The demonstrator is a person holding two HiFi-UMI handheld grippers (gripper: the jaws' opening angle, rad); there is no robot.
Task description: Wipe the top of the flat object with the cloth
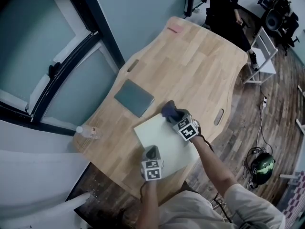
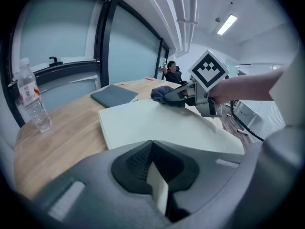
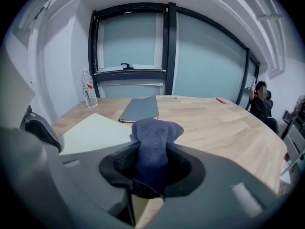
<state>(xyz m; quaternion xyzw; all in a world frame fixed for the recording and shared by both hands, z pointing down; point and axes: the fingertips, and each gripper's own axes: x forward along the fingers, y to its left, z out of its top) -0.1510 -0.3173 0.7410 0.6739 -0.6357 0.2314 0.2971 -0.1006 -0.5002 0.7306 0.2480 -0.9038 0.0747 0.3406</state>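
A pale flat board (image 1: 159,135) (image 2: 157,120) (image 3: 93,130) lies on the wooden table (image 1: 200,70) near its front edge. My right gripper (image 1: 175,114) (image 3: 151,151) is shut on a dark blue cloth (image 1: 169,109) (image 3: 155,132). It holds the cloth at the board's far corner, as the left gripper view also shows with the cloth (image 2: 162,94) bunched ahead of the right gripper (image 2: 183,95). My left gripper (image 1: 151,151) (image 2: 152,149) sits at the board's near edge, its jaws closed together with nothing held.
A grey closed laptop (image 1: 134,97) (image 2: 113,95) (image 3: 140,109) lies just beyond the board. A water bottle (image 1: 87,131) (image 2: 33,104) (image 3: 88,94) stands at the table's left edge by the windows. A person (image 1: 224,8) sits at the far end; a white chair (image 1: 262,56) stands to the right.
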